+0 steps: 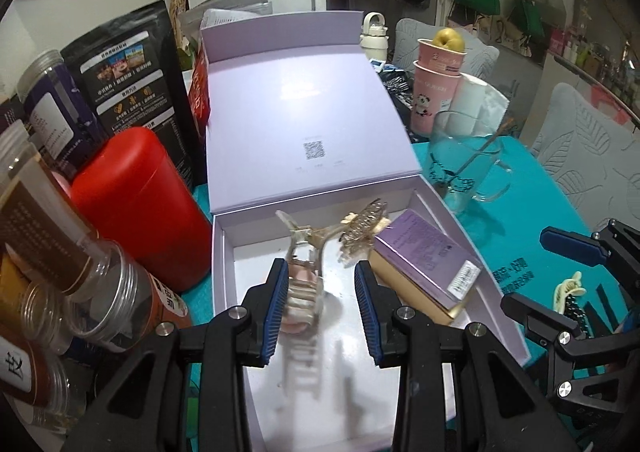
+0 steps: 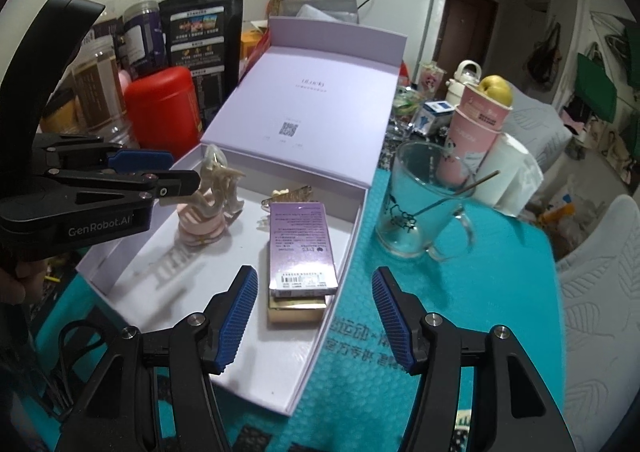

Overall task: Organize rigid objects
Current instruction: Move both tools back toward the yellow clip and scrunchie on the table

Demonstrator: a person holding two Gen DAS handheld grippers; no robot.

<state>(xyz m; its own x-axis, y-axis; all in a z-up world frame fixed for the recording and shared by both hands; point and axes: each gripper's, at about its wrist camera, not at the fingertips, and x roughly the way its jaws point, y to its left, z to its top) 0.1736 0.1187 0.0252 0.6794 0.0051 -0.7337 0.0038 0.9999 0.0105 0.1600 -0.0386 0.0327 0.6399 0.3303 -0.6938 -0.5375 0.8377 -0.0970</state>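
Quickly: "GenRobot.AI" is printed in white on the left gripper, seen from the right wrist at 9 o'clock. The open lilac cardboard gift box has a QR code printed inside its raised lid; the small words by it are too faint to read.

Inside the box:
- a glossy purple carton with a white barcode label, lying on top of a gold carton at the 3 o'clock side
- a gold metal hair clip with a cream flower at 12 o'clock, touching the purple carton
- a beige plastic claw clip at 9 o'clock, blurred, over a pink round item

In the left wrist view, the left gripper's pads stand partly apart. The claw clip sits against the left one and clear of the right one, so no clamp shows.

The right gripper is wide apart and empty, over the box's near edge by the gold carton.

On the teal mat surface, which has Chinese print:
- a clear glass mug with a cartoon print holding a metal spoon, at 2 o'clock of the box
- stacked pink paper cups with a panda print with a yellow fruit on top
- a red plastic canister, a black pouch with Chinese label text and clear jars at 9 o'clock
- a cream and black dotted clip at 4 o'clock
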